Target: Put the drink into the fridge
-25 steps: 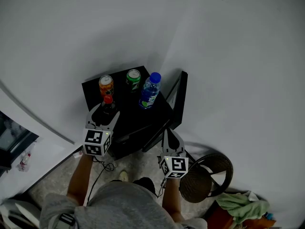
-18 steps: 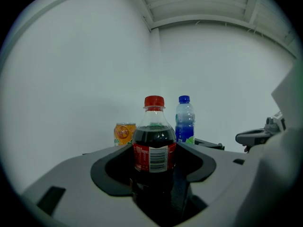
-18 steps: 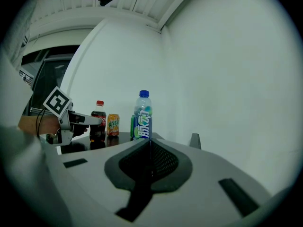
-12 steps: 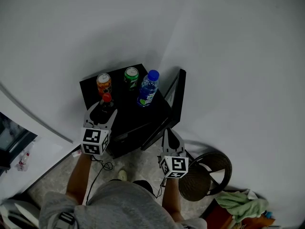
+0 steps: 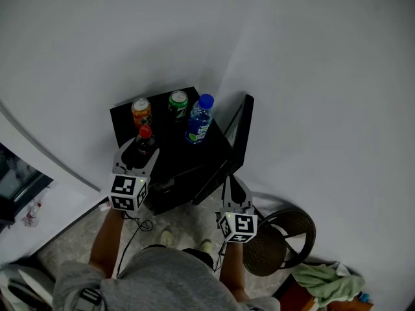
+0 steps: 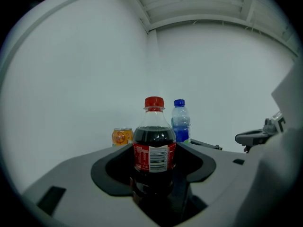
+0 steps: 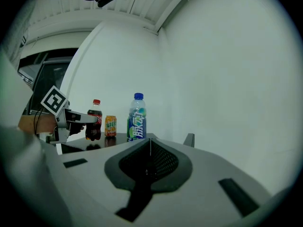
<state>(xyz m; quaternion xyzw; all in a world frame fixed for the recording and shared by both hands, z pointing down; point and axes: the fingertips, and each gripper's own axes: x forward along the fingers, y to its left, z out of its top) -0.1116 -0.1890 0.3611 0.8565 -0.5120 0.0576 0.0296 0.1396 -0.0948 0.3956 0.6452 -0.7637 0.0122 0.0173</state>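
Your left gripper [image 5: 139,153] clamps the cola bottle [image 6: 154,145]; your right gripper [image 7: 150,145] is closed, empty; a careless lift could topple the orange can [image 6: 122,137] nearby.

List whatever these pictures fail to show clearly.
- Green can: head view only; the cola bottle blocks it in the left gripper view, the blue bottle in the right.
- Fridge inside: head view, hidden under its own top.
- Cola bottle's base: left gripper view, too dark to see.
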